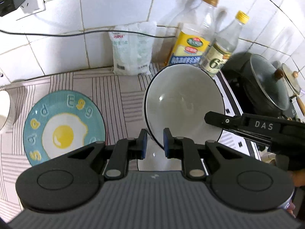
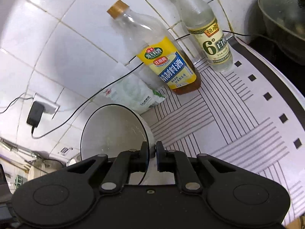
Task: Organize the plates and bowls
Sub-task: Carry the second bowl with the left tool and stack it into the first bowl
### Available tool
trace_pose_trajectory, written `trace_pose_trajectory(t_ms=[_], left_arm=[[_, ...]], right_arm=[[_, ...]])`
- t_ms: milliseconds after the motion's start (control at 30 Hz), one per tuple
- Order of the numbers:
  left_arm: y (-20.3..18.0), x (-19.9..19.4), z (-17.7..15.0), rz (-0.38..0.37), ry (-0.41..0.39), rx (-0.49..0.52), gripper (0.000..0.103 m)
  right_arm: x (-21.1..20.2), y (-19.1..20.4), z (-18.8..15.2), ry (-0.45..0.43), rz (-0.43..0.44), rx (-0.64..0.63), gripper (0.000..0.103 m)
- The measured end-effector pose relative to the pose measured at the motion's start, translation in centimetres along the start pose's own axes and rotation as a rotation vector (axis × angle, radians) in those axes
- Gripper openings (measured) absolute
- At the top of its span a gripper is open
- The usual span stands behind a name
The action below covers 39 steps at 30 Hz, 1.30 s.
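A white bowl with a thin dark rim hangs tilted above the striped counter, its inside facing the left wrist camera. My left gripper is shut on its near rim, one blue-edged pad on each side of the wall. My right gripper reaches in from the right and is shut on the bowl's right rim. In the right wrist view the same bowl stands on edge with the right gripper pinching its rim. A blue plate with a fried-egg picture lies flat on the counter to the left.
Against the tiled wall stand a yellow-labelled bottle, a smaller vinegar bottle and a white bag. A dark pot with a glass lid sits on the stove at right. A white cup is at the left edge. A cable runs along the wall.
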<state>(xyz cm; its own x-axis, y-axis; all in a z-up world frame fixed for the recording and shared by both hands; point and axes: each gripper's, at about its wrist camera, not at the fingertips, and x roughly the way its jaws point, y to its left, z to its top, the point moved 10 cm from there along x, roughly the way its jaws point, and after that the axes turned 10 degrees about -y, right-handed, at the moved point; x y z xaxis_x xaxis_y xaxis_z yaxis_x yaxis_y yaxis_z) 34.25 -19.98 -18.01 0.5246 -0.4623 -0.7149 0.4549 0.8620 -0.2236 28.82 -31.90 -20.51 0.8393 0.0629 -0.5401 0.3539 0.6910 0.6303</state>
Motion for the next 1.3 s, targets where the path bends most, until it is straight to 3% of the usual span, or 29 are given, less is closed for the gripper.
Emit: trace_pose_trajectory(t_ms=[433,900,1133,1300], left_arm=[[-1.5,-0.1,-5.9,0.054,0.071,-0.020,0.016],[-0.1,3.4,-8.2,0.052,0.214,-0.080,0.015],[0.2,4.9,-9.0,0.063,0.320,-0.112,0.017],[0.3,5.4,-9.0,0.069,0.365,-0.112,0.017]], right_arm=[[-2.2,-2.3,-3.6,0.008,0.028,-0.075,0.013],[-0.2,-3.3,-5.1,0.025,0.004,-0.185,0.013],[1.2,-3.2,-6.3,0.056,-0.056,-0.298,0.013],[1.7,-2.0,-7.1,0.036,-0.129,-0.496,0.013]])
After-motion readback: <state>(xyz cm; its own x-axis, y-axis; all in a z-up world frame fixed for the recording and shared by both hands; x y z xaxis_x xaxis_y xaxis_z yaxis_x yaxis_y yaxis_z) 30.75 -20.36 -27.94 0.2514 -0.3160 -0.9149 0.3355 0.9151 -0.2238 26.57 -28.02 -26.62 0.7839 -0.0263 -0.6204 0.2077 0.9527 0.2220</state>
